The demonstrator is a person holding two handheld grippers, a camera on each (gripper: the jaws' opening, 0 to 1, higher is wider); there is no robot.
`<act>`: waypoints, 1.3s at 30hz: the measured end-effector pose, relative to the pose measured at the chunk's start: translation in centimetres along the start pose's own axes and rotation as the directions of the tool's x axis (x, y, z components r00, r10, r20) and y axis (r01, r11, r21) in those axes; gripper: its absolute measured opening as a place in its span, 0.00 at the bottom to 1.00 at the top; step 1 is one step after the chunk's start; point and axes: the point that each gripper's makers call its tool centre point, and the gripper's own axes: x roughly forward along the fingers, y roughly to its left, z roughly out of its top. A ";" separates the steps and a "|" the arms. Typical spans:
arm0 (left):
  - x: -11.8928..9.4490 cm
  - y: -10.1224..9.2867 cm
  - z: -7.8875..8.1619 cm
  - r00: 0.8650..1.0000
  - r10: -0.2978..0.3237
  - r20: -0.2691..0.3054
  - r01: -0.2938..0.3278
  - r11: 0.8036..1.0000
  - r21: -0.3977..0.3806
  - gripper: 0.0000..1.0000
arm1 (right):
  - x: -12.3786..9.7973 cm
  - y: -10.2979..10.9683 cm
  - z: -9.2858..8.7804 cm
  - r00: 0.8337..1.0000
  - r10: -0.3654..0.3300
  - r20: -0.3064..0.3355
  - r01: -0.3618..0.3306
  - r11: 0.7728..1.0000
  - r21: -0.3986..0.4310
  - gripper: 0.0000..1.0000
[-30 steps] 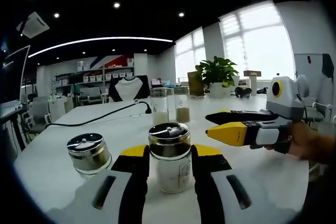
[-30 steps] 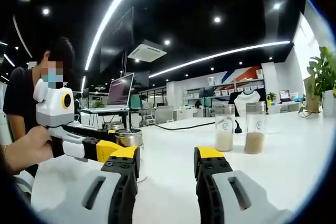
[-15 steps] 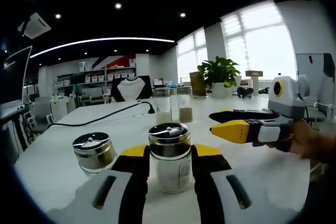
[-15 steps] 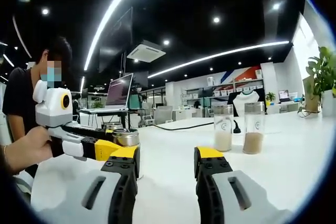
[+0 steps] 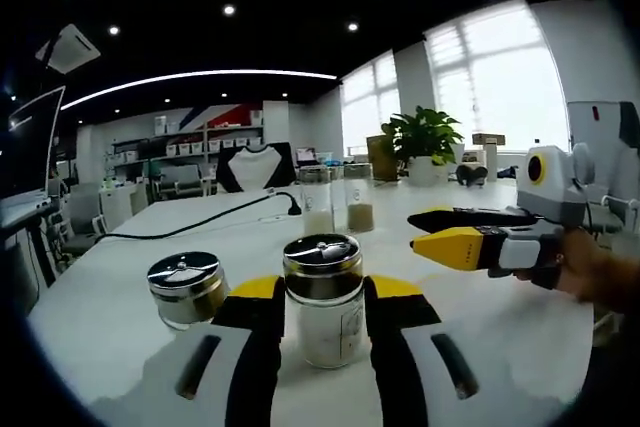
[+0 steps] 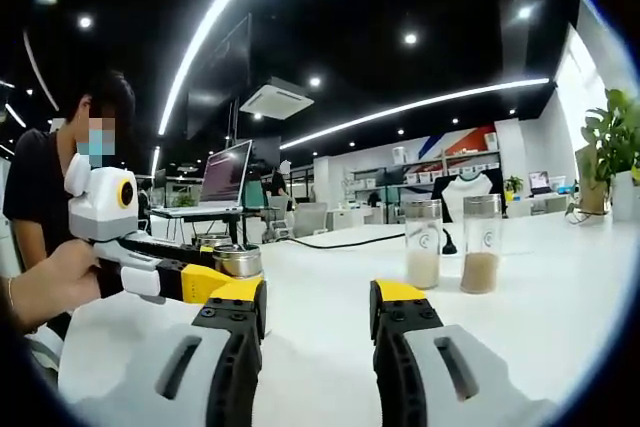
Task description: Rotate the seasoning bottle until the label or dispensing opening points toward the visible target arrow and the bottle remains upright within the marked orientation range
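A: What lies ahead of the tools?

B: A wide white table [image 5: 120, 287]. Far ahead of the left gripper [image 5: 323, 297] stand two tall jars [image 5: 332, 199] side by side, one with pale powder, one with brown; a black cable [image 5: 190, 224] runs off to its left. None of that looks part of the job.

A: And the bottle?

B: The bottle [image 5: 323, 297] stands upright right between the left gripper's jaws, glass body and steel shaker lid. The yellow tips sit against both sides, so the gripper appears closed on it. Holding it at the waist, square on, would let the person twist it without tipping it.

A: Its label?

B: A faint pale patch shows on the side toward the gripper's right jaw; it is too small to read. No arrow can be made out on the table.

A: The other tool?

B: The right gripper [image 6: 316, 299] has its jaws apart with bare table between them; it holds nothing. It hangs off to the right of the bottle, likely kept clear for the turn.

A: Anything smaller?

B: A second short jar [image 5: 186, 289] sits just left of the left gripper, apart from it.
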 end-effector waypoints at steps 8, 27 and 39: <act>-0.1 0.2 0.2 1.000 0.004 0.008 -0.004 1.000 0.002 0.34 | 0.0 0.0 0.0 1.000 -0.001 0.000 0.001 1.000 0.000 0.40; 0.6 0.5 0.3 1.000 0.015 -0.004 -0.015 1.000 0.011 0.34 | -0.1 0.2 0.0 1.000 0.002 -0.001 -0.002 1.000 0.006 0.40; 0.9 0.2 1.5 1.000 0.008 0.011 -0.009 0.999 0.042 0.38 | -0.1 -0.1 0.0 1.000 -0.002 -0.001 0.002 1.000 0.010 0.40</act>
